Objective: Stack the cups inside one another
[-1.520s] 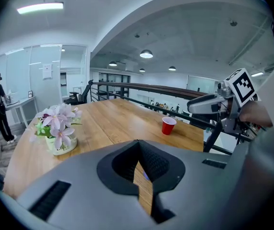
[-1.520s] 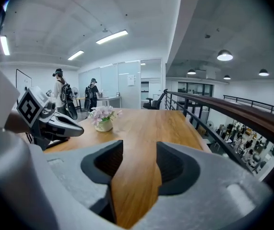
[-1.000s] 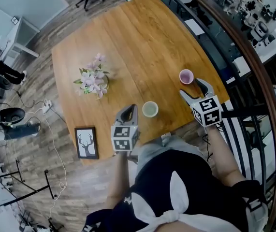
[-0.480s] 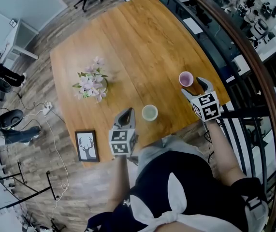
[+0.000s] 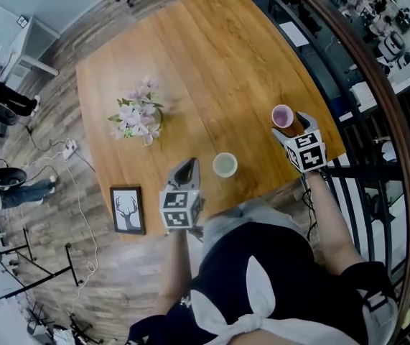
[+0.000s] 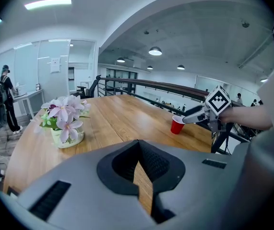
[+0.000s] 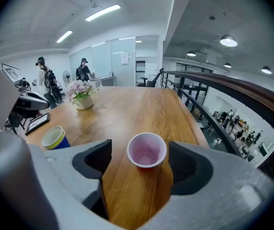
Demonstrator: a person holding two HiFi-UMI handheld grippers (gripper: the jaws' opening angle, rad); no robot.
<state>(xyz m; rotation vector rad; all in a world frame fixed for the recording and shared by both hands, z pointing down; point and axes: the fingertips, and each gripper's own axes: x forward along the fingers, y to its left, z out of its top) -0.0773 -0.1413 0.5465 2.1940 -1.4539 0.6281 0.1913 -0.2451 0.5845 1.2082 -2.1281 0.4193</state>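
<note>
Right gripper (image 5: pixel 291 126) has pushed forward and down since the earlier frame. Its jaws have just been opening and now stand wide on either side of the red cup (image 5: pixel 282 114), pads clear of it. Left gripper (image 5: pixel 187 167) is clenched on nothing, just left of the blue cup (image 5: pixel 224 164). Blue cup is upright near the wooden table's (image 5: pixel 212 63) front edge. Red cup is upright, right of the blue cup, well apart. Deer picture frame (image 5: pixel 128 210) is further left, flower pot (image 5: pixel 138 117) beyond-left.
</note>
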